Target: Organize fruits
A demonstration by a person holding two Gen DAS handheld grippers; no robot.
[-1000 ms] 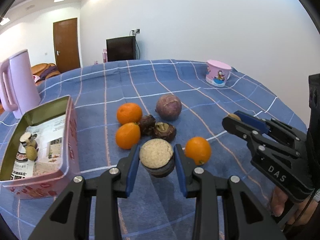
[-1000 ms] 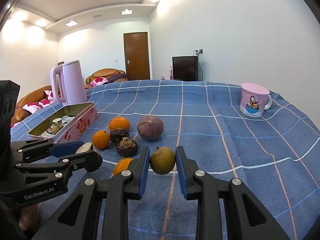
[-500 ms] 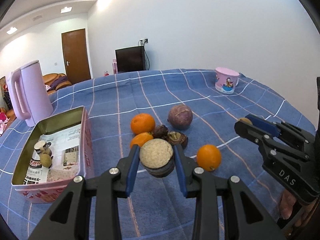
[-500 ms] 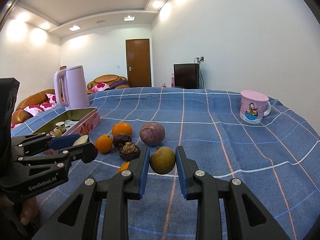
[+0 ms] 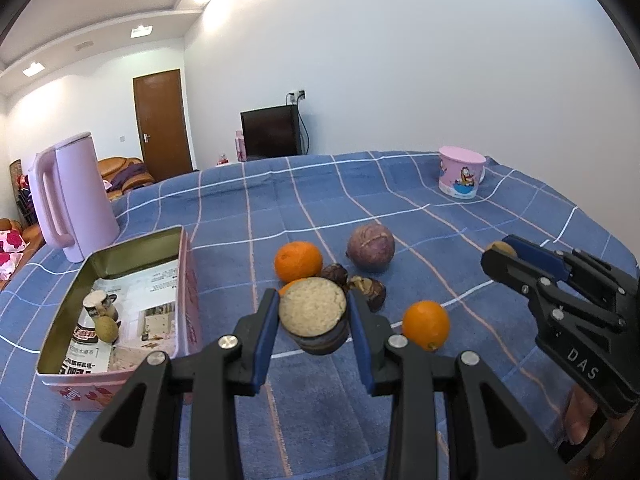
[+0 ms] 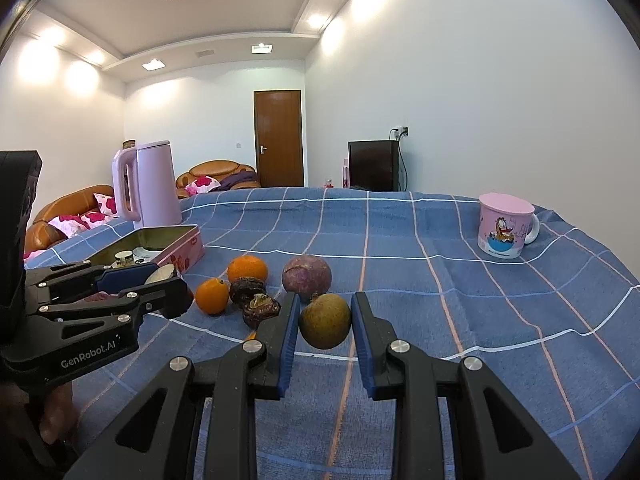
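Observation:
My left gripper (image 5: 314,322) is shut on a dark cut fruit with a pale flat face (image 5: 313,306), held above the blue checked cloth (image 5: 400,208). My right gripper (image 6: 325,320) is shut on a round olive-brown fruit (image 6: 325,321), also held off the cloth. On the cloth lie three oranges (image 5: 298,261) (image 5: 426,324) (image 6: 212,296), a purple passion fruit (image 5: 371,247) and two dark wrinkled fruits (image 6: 261,310). An open pink tin (image 5: 188,292) stands to the left with a small bottle and a small brown fruit (image 5: 106,329) inside. The right gripper shows at the right of the left wrist view (image 5: 500,252).
A pink kettle (image 5: 70,204) stands behind the tin at the far left. A pink lidded mug (image 6: 505,226) stands at the far right of the cloth. The table edge curves off at the right. A sofa, a door and a dark TV lie beyond.
Both grippers have risen and tilted up with their fruits held; the fruit pile and the tin now sit lower and farther in both views.

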